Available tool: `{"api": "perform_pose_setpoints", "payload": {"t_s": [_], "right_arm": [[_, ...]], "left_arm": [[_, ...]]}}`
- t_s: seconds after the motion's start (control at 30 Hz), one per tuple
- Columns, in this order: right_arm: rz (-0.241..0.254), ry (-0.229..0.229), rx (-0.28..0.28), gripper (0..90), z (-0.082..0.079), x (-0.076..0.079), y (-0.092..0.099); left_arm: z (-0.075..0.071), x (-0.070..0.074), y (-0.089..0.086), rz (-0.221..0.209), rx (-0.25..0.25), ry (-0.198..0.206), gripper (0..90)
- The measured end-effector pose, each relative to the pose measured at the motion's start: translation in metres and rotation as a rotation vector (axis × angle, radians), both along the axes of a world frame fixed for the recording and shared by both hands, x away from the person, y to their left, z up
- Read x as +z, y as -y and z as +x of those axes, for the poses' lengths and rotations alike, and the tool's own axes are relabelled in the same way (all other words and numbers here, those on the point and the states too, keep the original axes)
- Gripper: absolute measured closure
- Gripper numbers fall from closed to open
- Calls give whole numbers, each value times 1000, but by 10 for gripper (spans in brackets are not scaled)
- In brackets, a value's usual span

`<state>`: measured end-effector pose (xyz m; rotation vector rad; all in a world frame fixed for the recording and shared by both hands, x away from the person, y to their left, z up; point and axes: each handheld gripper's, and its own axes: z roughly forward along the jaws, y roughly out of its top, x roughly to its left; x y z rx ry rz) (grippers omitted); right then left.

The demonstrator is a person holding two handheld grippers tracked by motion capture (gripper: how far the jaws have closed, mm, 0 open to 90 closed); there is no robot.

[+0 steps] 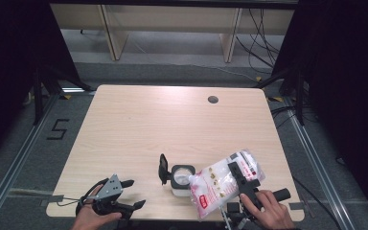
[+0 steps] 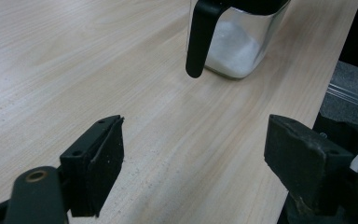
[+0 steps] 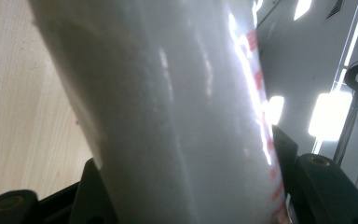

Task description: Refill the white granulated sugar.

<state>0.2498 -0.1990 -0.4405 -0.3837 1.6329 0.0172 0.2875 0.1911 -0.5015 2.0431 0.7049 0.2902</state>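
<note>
Closest to the high camera, two hands come in from the bottom edge, each with a gripper. On the right, the right gripper (image 1: 239, 176) clamps a plastic bag (image 1: 225, 184) of white granules, printed in red; in the right gripper view the bag (image 3: 177, 116) bulges between both black jaws, which press into its sides. It is tipped over toward a small clear jar (image 1: 182, 178) near the front edge of the wooden table (image 1: 148, 124), with its lower corner at the jar's open mouth. The jar's black flip lid (image 1: 163, 167) stands up on the side away from the bag. On the left, the left gripper (image 1: 130, 194) rests low by the table's front edge, its jaws spread wide with nothing between them; in the left gripper view the jar (image 2: 235, 46) sits just ahead with a mound of white granules in its bottom and the lid hanging down at its side. Judging by that, filling is under way: the lid is open, the bag is in place, and some of the contents are already in the jar. Whether grains are falling right now cannot be told. Left to do, it seems, are topping up the jar, righting the bag and closing the lid.
</note>
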Motion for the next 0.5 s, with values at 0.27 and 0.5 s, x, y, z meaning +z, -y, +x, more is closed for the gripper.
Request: {"api": "perform_pose_setpoints", "payload": {"t_s": [0.27, 0.5], "right_arm": [[-8, 4, 11, 482, 1, -1, 0], [15, -23, -10, 483, 0, -1, 0]], "left_arm": [[0, 0, 0, -9, 2, -1, 195], [0, 1, 0, -14, 3, 1, 195]]}}
